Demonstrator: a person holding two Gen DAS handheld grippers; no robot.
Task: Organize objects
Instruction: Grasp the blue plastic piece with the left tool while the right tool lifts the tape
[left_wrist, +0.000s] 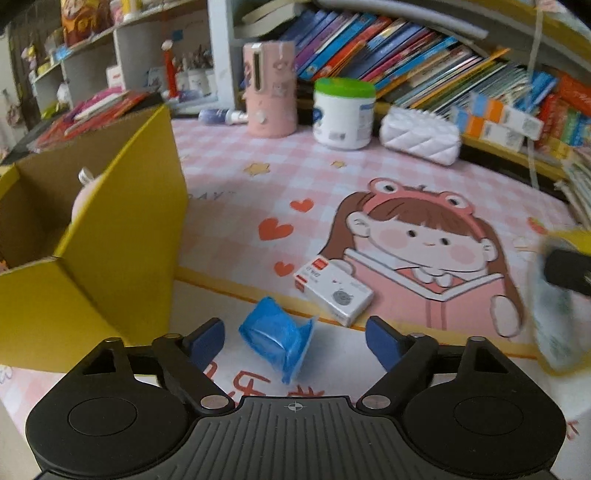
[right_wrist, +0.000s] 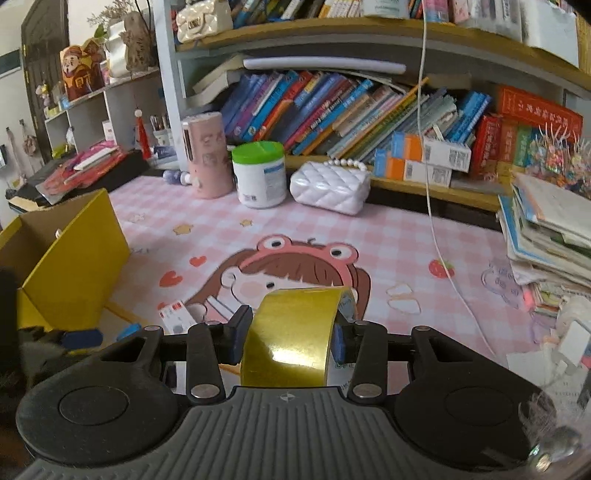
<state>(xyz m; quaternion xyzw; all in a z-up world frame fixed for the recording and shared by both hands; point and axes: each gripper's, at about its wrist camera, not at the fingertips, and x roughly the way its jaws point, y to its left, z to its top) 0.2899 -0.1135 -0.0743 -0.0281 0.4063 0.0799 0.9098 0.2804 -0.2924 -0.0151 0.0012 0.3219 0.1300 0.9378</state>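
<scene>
A: What is the right gripper (right_wrist: 291, 338) doing?

B: Its blue pads (right_wrist: 242, 334) are clamped on a roll of shiny yellow-gold adhesive tape (right_wrist: 295, 332), one pad on each flat side. The roll sits upright between them, raised above the pink checked desk mat printed with a cartoon girl in a frog hat (right_wrist: 369, 236).

A: And the left gripper (left_wrist: 295, 338)?

B: Its jaws stand wide apart with nothing held. Between and just ahead of the blue pads (left_wrist: 207, 341) lies a crumpled blue plastic cup (left_wrist: 275, 338), tipped on its side on the mat. Neither pad touches it.

A: What else lies near that cup?

B: A small white rectangular box with a red label (left_wrist: 332, 291) lies flat on the mat just beyond it, overlapping the cartoon girl's book.

A: Where is the container?

B: An open yellow cardboard box (left_wrist: 122, 221) stands at the left edge of the mat. Something pale pink with a silver cap (left_wrist: 84, 184) shows inside, but the wall hides most of it.

A: And the back of the desk?

B: A pink cylindrical holder (left_wrist: 271, 88), a white tub with a green lid (left_wrist: 343, 110) and a white quilted purse (left_wrist: 421, 136) stand in a row beneath a shelf of slanting books (left_wrist: 406, 55). In the right wrist view, a white cable (right_wrist: 439, 236) trails down across the mat.
</scene>
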